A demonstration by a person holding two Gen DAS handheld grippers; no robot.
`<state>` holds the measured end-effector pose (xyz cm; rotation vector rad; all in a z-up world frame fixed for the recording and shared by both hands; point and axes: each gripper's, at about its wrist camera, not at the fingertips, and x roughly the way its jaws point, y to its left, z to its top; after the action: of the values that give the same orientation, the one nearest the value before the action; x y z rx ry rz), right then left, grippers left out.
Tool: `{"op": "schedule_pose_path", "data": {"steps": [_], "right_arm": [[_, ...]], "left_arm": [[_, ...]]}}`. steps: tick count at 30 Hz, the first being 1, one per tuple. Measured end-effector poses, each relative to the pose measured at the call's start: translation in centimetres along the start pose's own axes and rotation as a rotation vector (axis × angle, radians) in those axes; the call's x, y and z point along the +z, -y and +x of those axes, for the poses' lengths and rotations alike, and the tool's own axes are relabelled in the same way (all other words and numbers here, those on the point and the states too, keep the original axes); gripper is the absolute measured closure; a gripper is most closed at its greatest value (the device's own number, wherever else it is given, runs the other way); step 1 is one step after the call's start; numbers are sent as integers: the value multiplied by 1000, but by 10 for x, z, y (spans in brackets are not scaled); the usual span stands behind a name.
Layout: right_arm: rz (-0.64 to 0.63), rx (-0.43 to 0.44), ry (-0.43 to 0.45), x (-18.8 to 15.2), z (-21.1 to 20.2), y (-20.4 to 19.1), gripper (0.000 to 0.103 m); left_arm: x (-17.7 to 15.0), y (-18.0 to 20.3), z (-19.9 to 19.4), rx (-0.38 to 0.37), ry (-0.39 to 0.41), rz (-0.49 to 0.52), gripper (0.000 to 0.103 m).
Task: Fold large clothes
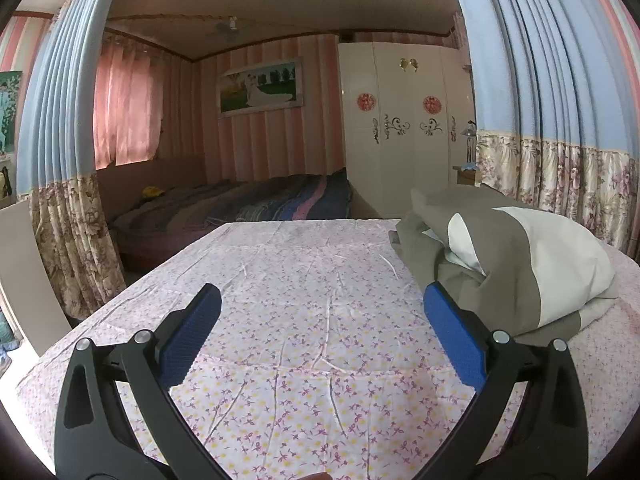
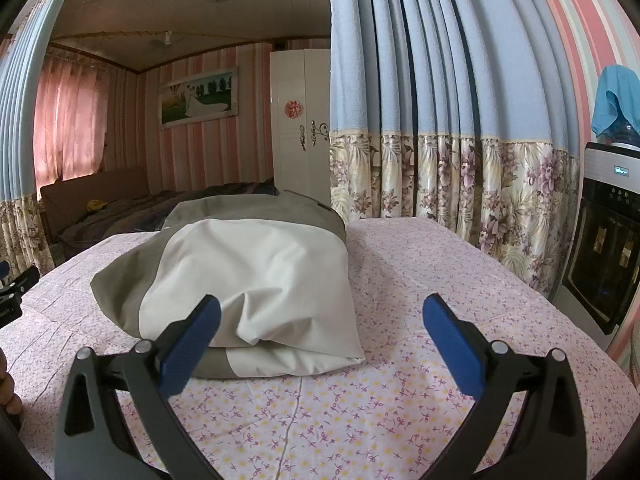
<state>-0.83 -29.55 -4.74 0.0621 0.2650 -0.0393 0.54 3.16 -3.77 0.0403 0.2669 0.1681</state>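
A large olive-grey and cream garment (image 2: pixel 256 272) lies folded in a thick bundle on the table with the floral pink cloth (image 2: pixel 420 264). In the left wrist view the garment (image 1: pixel 516 264) sits to the right of my left gripper (image 1: pixel 322 300), which is open and empty above the bare cloth. My right gripper (image 2: pixel 320 312) is open and empty, just in front of the bundle's near cream edge, its left finger (image 2: pixel 192 344) overlapping that edge in view. Part of the left gripper (image 2: pixel 16 288) shows at the left edge of the right wrist view.
Blue and floral curtains (image 2: pixel 440 120) hang close behind the table on the right and another curtain (image 1: pixel 60 160) on the left. A bed (image 1: pixel 240 204) and white wardrobe (image 1: pixel 400 128) stand beyond. A water dispenser (image 2: pixel 604 232) stands at the right.
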Motion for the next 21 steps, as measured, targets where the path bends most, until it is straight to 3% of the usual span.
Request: {"op": "schedule_pose_path", "data": {"steps": [21], "right_arm": [[3,-5,-4,-3,0,2,2]], "left_arm": [[0,-5,1,14,-9,-16,3]]}}
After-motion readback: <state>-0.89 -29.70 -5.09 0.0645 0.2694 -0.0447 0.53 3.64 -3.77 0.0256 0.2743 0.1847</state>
